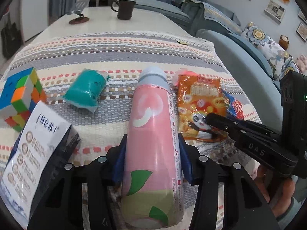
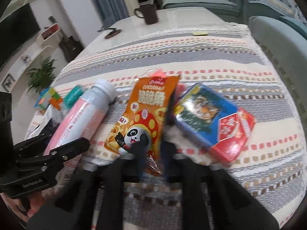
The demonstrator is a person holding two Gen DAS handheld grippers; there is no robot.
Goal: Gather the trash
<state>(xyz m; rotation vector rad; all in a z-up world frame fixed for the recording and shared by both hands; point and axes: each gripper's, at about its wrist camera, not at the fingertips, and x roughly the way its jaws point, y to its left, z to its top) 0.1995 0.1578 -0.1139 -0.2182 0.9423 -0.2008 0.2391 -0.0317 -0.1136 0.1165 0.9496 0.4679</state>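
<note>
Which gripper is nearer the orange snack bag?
Right. The right gripper is shut on the orange snack bag; the left gripper straddles the pink bottle beside it.

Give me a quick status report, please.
Left gripper jaws around the pink plastic bottle. Right gripper shut on the orange snack packet. Nothing blocking.

My right gripper [image 2: 153,153] pinched shut on orange snack bag [image 2: 142,115]. Blue-red box [image 2: 211,118] touching its right; pink bottle [image 2: 84,113] left, on striped cloth [image 2: 230,61].
</note>
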